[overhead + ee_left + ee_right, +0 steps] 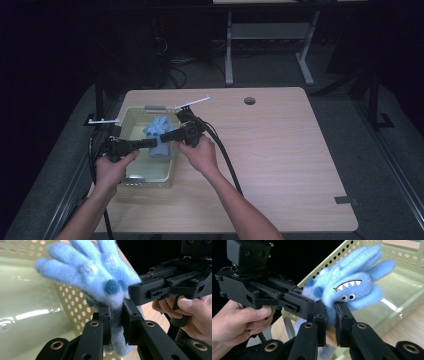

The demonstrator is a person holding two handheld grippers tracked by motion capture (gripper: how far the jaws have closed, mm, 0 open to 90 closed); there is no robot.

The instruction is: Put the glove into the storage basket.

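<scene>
Wood-grain laminate covers the table point(280, 150), on whose left part a pale green perforated basket point(131, 116) is set. A blue fuzzy glove point(159, 131), printed with a toothy monster face and two small eyes, is held over the basket, lifted clear of its floor between the two tools. The basket floor is seen as bare, glossy plastic beneath the glove; a small pale object point(136, 178) at the near end cannot be identified.

The left gripper point(116, 317) is closed almost fully, with a fold of the glove's cuff pinched between its pads. The right gripper point(330, 315) is likewise nearly closed, and fleece from the same lower part of the glove is clamped in it. The two sets of jaws are brought in from opposite sides and stand just beside each other, and each hand is wrapped around its handle.

A slip is judged the chief risk: only a thin pinch of soft fleece is held by each tool, so the fabric could be drawn out if the hands are pulled apart. With jaws so close, a collision could also be caused. If dropped, the glove would probably be caught by the basket.
</scene>
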